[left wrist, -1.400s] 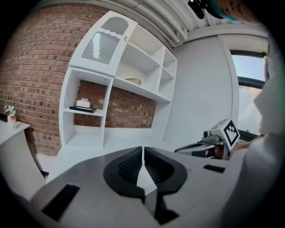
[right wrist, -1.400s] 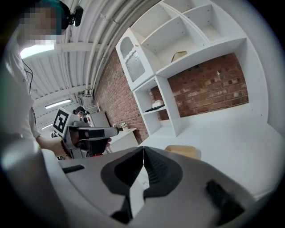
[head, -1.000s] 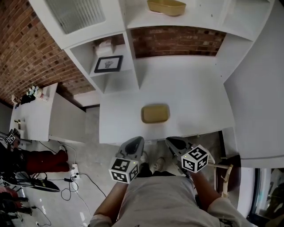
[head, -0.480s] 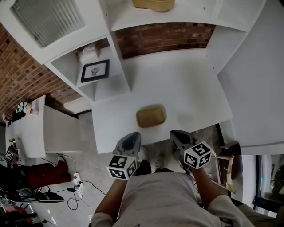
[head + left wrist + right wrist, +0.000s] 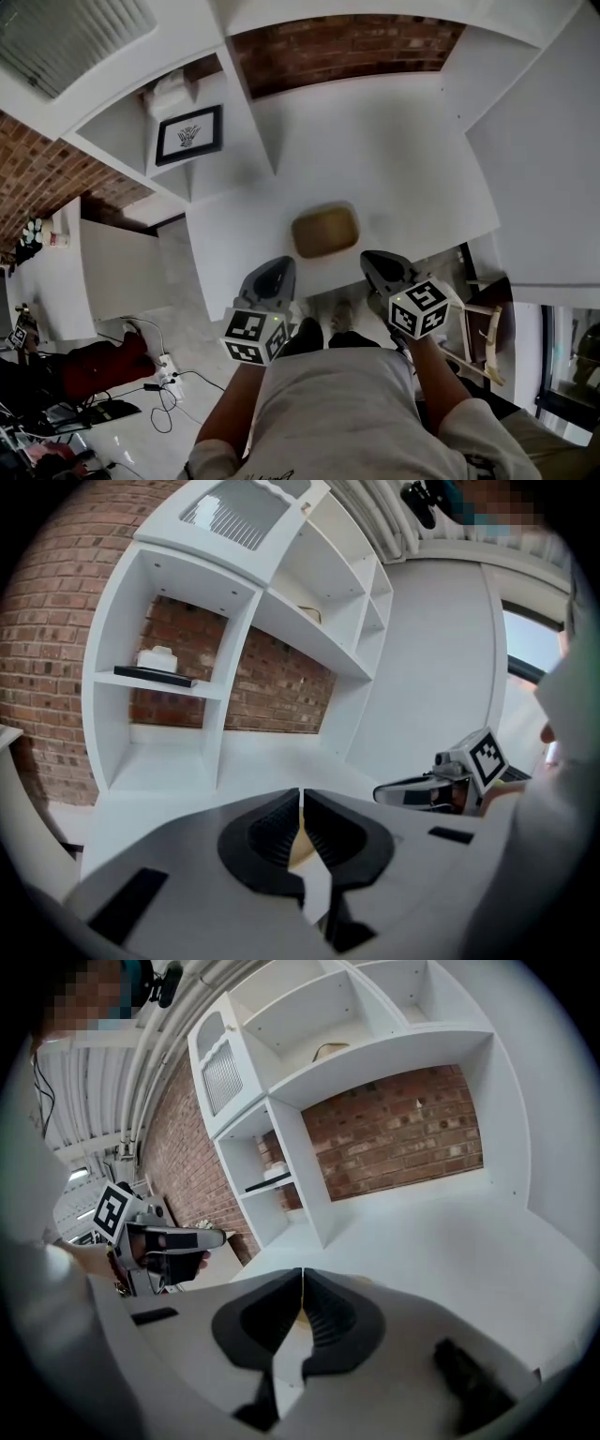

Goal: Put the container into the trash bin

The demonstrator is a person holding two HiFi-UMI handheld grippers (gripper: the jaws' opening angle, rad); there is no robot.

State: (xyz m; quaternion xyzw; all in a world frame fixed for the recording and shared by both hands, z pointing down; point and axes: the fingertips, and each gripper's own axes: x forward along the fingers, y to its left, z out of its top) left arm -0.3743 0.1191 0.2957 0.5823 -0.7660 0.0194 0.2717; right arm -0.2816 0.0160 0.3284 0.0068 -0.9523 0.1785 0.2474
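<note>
Container (image 5: 324, 230) on desk (image 5: 394, 159) | left claw (image 5: 279, 266) closed, empty | right claw (image 5: 369, 259) closed, empty

In your left gripper view, the left gripper's (image 5: 301, 799) closed jaws cover nearly all of the container (image 5: 297, 847), leaving you only a tan sliver in the slit. The right gripper (image 5: 302, 1275) hides it the same way in its own view. From your head view, the drawing in the frame (image 5: 188, 135) and the clutter (image 5: 33, 232) on the side table (image 5: 122, 267) near the left edge are too small to make out, as is the object (image 5: 328, 1051) on the upper shelf (image 5: 394, 1054) in your right gripper view.
</note>
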